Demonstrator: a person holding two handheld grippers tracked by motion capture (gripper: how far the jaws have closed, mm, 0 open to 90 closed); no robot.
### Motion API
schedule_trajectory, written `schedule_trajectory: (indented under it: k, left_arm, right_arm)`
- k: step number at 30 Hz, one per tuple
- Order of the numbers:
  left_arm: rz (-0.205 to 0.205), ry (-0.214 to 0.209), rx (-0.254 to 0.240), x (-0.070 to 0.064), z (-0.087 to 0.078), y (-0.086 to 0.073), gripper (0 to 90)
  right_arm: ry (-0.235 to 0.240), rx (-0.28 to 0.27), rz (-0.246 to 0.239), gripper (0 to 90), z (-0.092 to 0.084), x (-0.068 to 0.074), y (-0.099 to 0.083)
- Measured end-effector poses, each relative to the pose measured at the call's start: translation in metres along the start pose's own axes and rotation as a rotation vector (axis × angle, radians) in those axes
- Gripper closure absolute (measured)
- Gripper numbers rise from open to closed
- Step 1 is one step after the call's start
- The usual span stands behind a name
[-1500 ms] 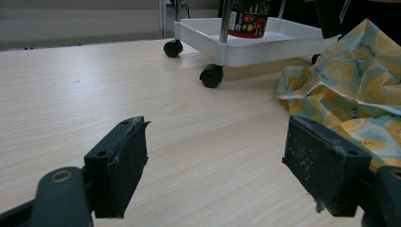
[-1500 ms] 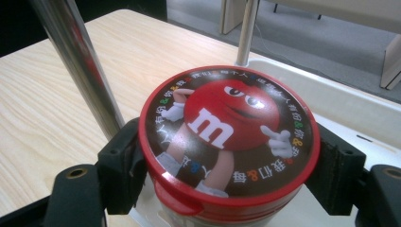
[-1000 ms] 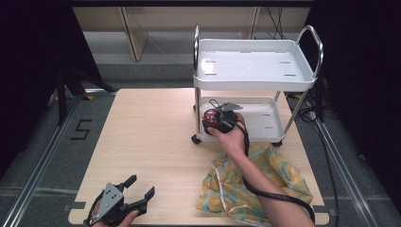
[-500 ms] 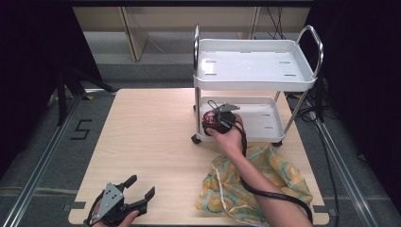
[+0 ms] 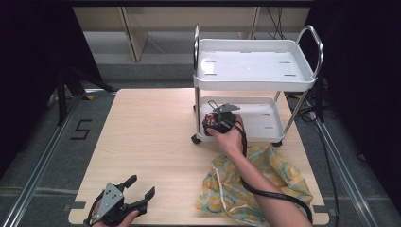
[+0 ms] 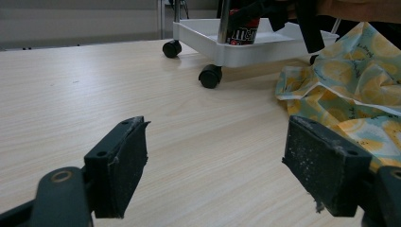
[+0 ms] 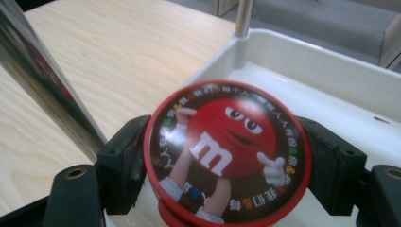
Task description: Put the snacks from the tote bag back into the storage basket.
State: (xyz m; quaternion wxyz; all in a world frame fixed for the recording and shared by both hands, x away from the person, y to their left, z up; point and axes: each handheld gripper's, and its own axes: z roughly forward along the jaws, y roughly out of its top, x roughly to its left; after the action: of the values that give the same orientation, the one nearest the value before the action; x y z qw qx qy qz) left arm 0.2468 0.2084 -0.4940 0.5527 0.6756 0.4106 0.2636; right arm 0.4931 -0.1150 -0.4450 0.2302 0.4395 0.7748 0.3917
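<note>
— Candy tin (image 7: 228, 152), round and red-rimmed, with a cartoon face on its lid: where does it sit?

— Between the jaws of the right gripper (image 7: 227, 163), which is clenched on its sides. It hangs over the near left corner of the cart's lower shelf (image 7: 331, 90), right beside a chrome post (image 7: 45, 78).

— Can you see its underside?

— No. The right gripper view looks onto the lid, and the bottom edge of that view cuts the tin off, so whether it touches the shelf is unclear.

— What about the high view?

— There the tin (image 5: 211, 124) is a small dark-red patch, mostly hidden by the right gripper (image 5: 218, 122) and the hand. The lid picture cannot be made out. That view does show the whole white cart (image 5: 255, 71) standing on the worktop (image 5: 151, 137), and a yellow-patterned cloth (image 5: 279, 177) under the forearm.

— And the left gripper view?

— It catches the tin's side (image 6: 242, 33) far off on the lower shelf, partly behind a post. The left gripper (image 6: 222, 177) is released, jaws wide apart, low over bare worktop, well apart from the cart.
</note>
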Motion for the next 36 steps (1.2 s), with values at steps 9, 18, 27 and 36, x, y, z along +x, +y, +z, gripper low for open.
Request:
schedule_trajectory:
  k: [9,18,27,36]
  left_arm:
    - [-0.006,0.002,-0.001,-0.001,0.001,0.000,21.3]
    - [-0.008,0.004,-0.005,-0.001,0.001,0.000,21.3]
    - [-0.017,0.009,-0.011,0.000,0.001,-0.001,21.3]
    - [-0.015,0.015,-0.006,0.000,0.001,0.000,21.3]
  right_arm:
    - [0.033,-0.040,-0.081,19.6,-0.016,-0.002,0.006]
    - [0.091,-0.036,-0.075,20.7,-0.039,-0.006,0.006]
    - [0.103,-0.035,-0.048,22.7,-0.071,-0.010,-0.003]
    - [0.129,-0.030,-0.041,24.0,-0.098,-0.018,-0.024]
